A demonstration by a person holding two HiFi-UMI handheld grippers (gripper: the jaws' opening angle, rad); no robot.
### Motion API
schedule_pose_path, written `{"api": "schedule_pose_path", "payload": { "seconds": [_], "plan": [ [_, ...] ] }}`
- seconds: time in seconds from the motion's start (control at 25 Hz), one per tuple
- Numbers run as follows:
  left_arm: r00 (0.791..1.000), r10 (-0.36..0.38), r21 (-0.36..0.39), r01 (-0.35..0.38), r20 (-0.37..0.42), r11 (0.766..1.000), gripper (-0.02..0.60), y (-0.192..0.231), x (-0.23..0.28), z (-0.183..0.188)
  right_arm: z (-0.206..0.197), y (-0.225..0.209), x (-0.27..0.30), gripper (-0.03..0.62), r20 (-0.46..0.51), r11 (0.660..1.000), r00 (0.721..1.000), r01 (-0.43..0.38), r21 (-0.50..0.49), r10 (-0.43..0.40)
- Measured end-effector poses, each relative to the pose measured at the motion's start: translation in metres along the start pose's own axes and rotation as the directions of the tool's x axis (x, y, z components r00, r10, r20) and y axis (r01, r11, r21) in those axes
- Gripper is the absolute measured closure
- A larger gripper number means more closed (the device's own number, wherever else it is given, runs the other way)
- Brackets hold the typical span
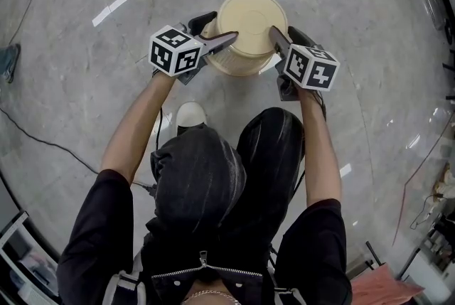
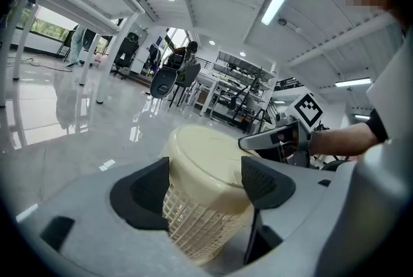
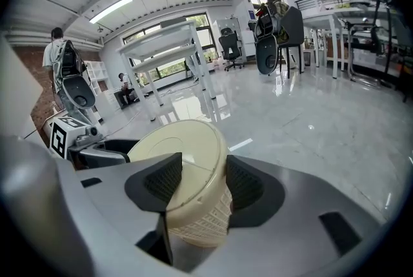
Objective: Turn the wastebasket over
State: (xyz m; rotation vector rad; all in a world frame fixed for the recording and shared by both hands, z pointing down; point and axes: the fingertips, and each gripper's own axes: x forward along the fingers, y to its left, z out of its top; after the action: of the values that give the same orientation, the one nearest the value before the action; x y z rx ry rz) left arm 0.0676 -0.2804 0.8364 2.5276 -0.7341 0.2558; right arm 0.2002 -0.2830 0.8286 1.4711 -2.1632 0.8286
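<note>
smooth cream plastic wastebasket [image 1: 250, 19] with lattice-moulded sides, glossy polished grey marbled floor [image 1: 355, 83], matt black cloth sleeve [image 1: 92, 225]

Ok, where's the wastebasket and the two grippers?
wastebasket [image 1: 252, 15]: head view, its flat bottom.
left gripper [image 2: 208, 182]: left gripper view, between its fingertips.
right gripper [image 3: 203, 180]: right gripper view, between its fingertips.

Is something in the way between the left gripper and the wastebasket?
No, nothing that shows is in the way. The wastebasket sits right between the open jaws of the left gripper. The right gripper seems to pinch the basket's far edge, off to the side.
</note>
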Motion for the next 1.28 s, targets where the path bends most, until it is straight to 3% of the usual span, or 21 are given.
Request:
{"api": "schedule_pose_path", "payload": {
  "seconds": [0.28, 0.36, 0.48, 0.52, 0.6, 0.72, 1.04, 1.28],
  "plan": [
    [1.0, -0.007, 0.032, 0.007, -0.003, 0.999, 0.238, -0.002, 0.003, 0.001, -0.008, 0.001, -0.007, 0.382, 0.001, 1.0, 1.0, -0.024, -0.003, 0.024],
    [0.999, 0.036, 0.128, -0.039, 0.028, 0.991, 0.238, -0.003, 0.0, 0.008, -0.003, -0.001, -0.01, 0.382, 0.017, 0.999, 1.0, -0.012, -0.045, 0.013],
    [0.99, 0.075, 0.25, -0.103, 0.119, 0.963, 0.241, -0.008, -0.016, 0.032, 0.023, -0.001, -0.027, 0.466, 0.149, 0.986, 0.989, 0.041, -0.162, -0.017],
    [0.986, 0.076, 0.259, -0.113, 0.149, 0.959, 0.265, -0.009, -0.022, 0.042, 0.033, 0.002, -0.032, 0.474, 0.191, 0.982, 0.982, 0.046, -0.185, -0.01],
    [0.98, 0.071, 0.255, -0.119, 0.188, 0.96, 0.417, -0.009, -0.033, 0.06, 0.046, 0.01, -0.038, 0.513, 0.233, 0.972, 0.972, 0.04, -0.23, 0.015],
    [0.972, 0.081, 0.255, -0.137, 0.219, 0.957, 0.567, -0.01, -0.044, 0.073, 0.054, 0.025, -0.04, 0.573, 0.266, 0.956, 0.962, 0.021, -0.293, 0.061],
    [0.975, 0.075, 0.308, -0.139, 0.211, 0.941, 0.577, -0.022, -0.048, 0.084, 0.07, 0.046, -0.043, 0.583, 0.289, 0.94, 0.954, 0.026, -0.34, 0.077],
    [0.968, 0.053, 0.302, -0.129, 0.246, 0.945, 0.577, -0.046, -0.067, 0.151, 0.12, 0.055, -0.078, 0.583, 0.297, 0.946, 0.954, 0.062, -0.318, 0.038]
  ]
}}
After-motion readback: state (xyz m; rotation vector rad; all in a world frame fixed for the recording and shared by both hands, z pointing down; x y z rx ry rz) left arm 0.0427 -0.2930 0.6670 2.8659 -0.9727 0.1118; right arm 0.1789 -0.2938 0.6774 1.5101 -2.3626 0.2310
